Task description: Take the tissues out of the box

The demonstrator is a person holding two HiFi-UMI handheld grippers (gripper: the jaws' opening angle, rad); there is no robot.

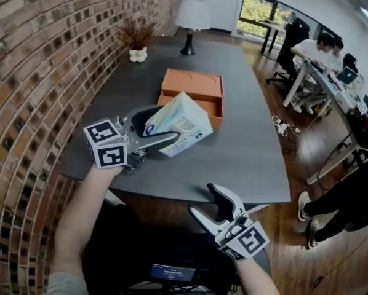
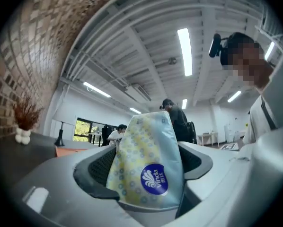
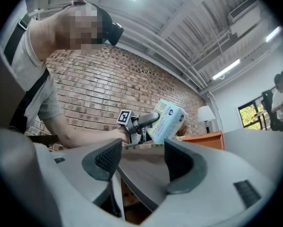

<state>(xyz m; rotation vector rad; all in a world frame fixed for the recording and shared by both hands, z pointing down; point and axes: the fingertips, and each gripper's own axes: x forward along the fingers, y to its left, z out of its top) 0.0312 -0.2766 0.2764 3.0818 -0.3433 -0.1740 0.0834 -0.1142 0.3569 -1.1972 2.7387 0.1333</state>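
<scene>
Table (image 1: 252,146): dark grey, long.
Box (image 1: 193,86): orange, at mid-table.
Lamp (image 1: 191,17): white shade, at the far end.
Vase (image 1: 138,55): white, dried twigs, far left edge.

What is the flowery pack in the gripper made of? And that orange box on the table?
The tissue pack looks like thin, soft plastic film. It is slightly shiny, printed with little flowers and a round blue logo, and it gives where the left gripper pinches it. The orange box looks matte and stiff with sharp edges, so it is probably cardboard, though that is a guess.
</scene>
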